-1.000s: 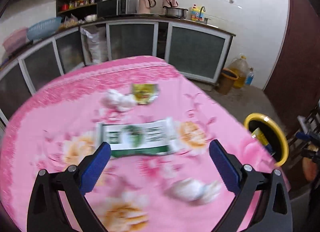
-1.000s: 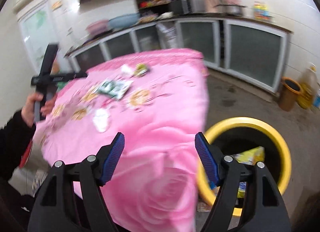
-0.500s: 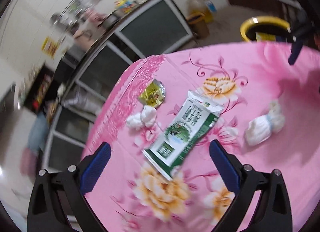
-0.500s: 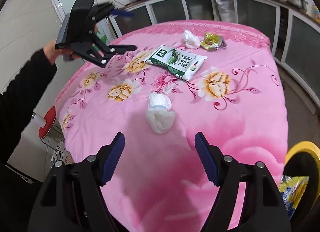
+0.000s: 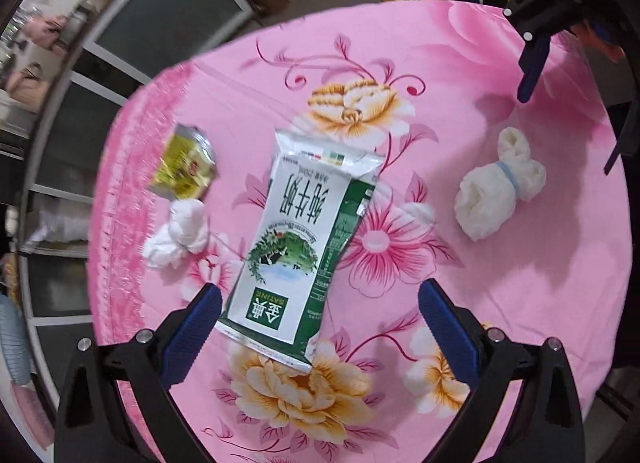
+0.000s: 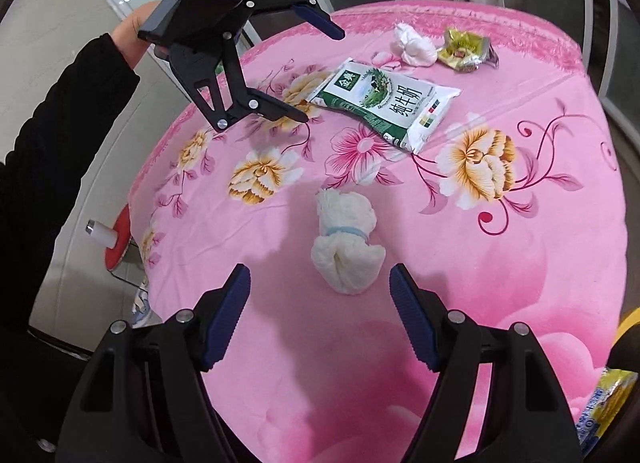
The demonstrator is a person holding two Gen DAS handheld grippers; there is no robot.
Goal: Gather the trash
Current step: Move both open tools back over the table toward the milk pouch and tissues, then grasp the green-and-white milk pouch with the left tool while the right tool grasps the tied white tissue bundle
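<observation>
Left claw tilted down, spread.

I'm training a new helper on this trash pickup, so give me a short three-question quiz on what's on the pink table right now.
1. True or false: the green and white milk pouch lies flat on the pink floral tablecloth.
2. Which item sits directly ahead of the right gripper? A) crumpled yellow foil wrapper B) white tissue bundle tied with a blue band C) small white crumpled tissue
3. How many trash items are on the table?

Key: 1 true. 2 B. 3 four.
</observation>
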